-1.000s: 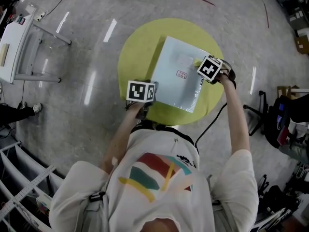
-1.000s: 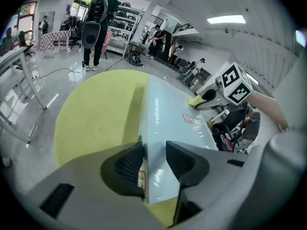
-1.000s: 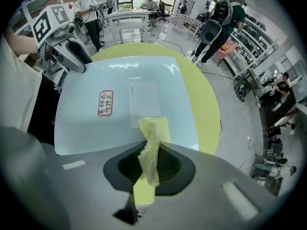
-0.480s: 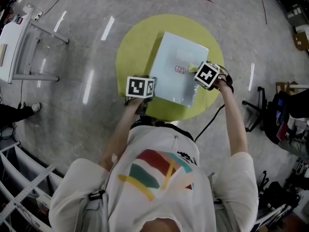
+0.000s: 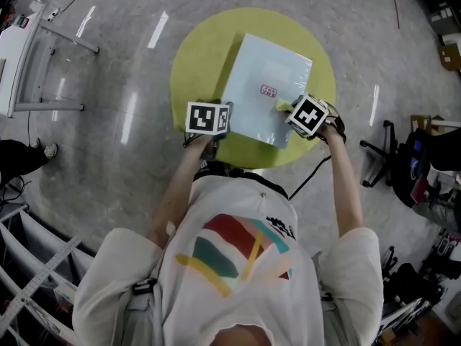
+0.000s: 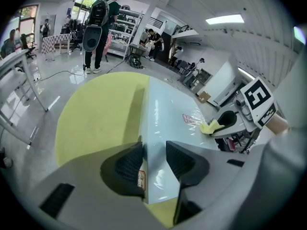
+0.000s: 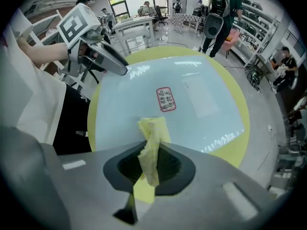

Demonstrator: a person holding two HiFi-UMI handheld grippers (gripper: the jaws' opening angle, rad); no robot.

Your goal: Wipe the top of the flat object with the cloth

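Lying flat on the round yellow table, the pale blue flat object covers most of the middle, and its near corners come close to the rim on the person's side. A red label sits on its top face. The left gripper is clamped on the object's near left corner, one pad against the side edge and the other over the top. The right gripper pinches a yellow cloth tight between its jaws. The cloth's free end pokes forward onto the object's top, just beside the label.
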